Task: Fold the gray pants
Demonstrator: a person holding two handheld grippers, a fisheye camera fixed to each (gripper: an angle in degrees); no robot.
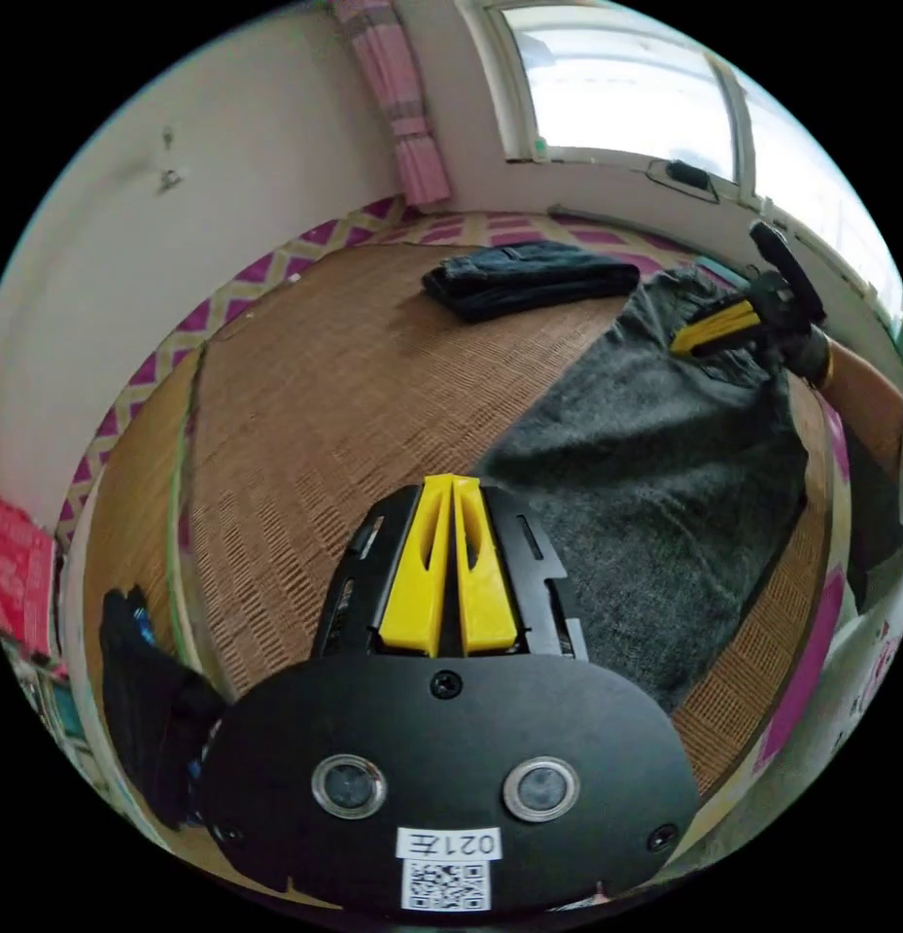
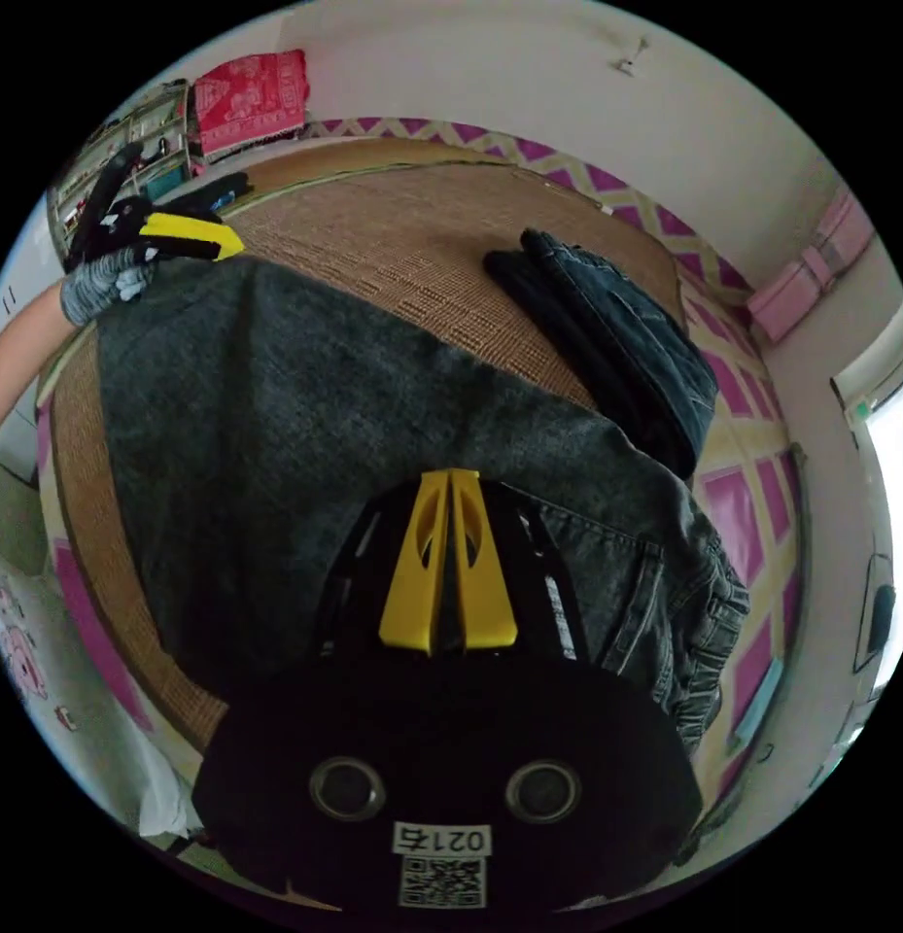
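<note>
- Gray pants lie flat on the woven mat. In the left gripper view, the left gripper has its 2 jaws closed at the hem corner; cloth between them, I cannot tell.
- Waistband end: in the right gripper view, the right gripper is closed over the pants; grip unclear. Folding looks barely begun. Folded jeans sit nearby.

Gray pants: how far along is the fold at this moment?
Done: the gray pants lie on the woven mat as a compact block, apparently folded over already; folded dark jeans sit apart. In hand: the left gripper and right gripper, jaws closed, are at opposite ends. Left: probably one more fold.
</note>
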